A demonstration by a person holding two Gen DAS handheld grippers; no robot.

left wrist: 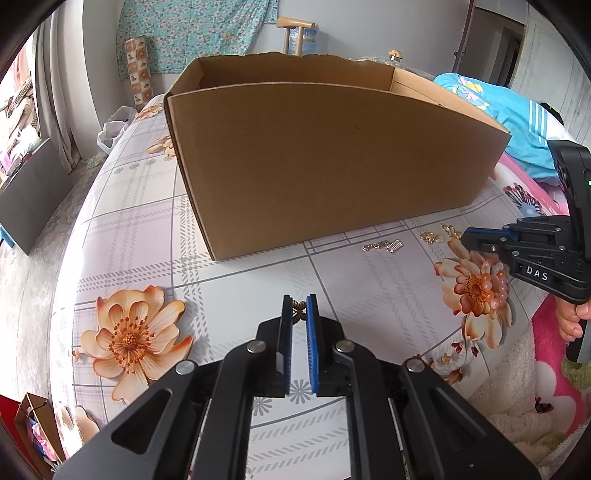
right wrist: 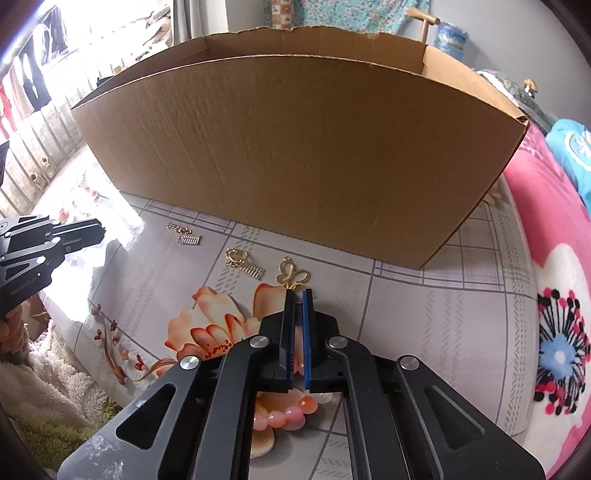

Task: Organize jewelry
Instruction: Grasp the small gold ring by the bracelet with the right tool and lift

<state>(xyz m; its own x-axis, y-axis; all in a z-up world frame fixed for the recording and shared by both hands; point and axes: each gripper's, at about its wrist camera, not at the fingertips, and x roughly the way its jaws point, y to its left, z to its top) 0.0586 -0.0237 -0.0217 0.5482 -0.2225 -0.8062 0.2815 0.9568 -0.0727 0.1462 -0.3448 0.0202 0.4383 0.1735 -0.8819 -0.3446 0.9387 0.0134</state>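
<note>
Left tongs [left wrist: 300, 304] grip a small bronze ornament [left wrist: 297, 312] above the floral bedsheet [left wrist: 369, 280]. Right tongs [right wrist: 299, 295] are closed on the gold butterfly pendant [right wrist: 293, 275], near the cardboard box [right wrist: 295, 147].

Bed [left wrist: 236, 258] carries a grey plaid sheet with orange flowers. Teal floral cloth [left wrist: 192, 33] hangs on the rear wall. Daylight enters through a window [right wrist: 48, 55] with hanging clothes.

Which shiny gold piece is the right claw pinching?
The butterfly-shaped gold piece. The right claw pinches its ring end; the other gold pieces lie loose farther left.
</note>
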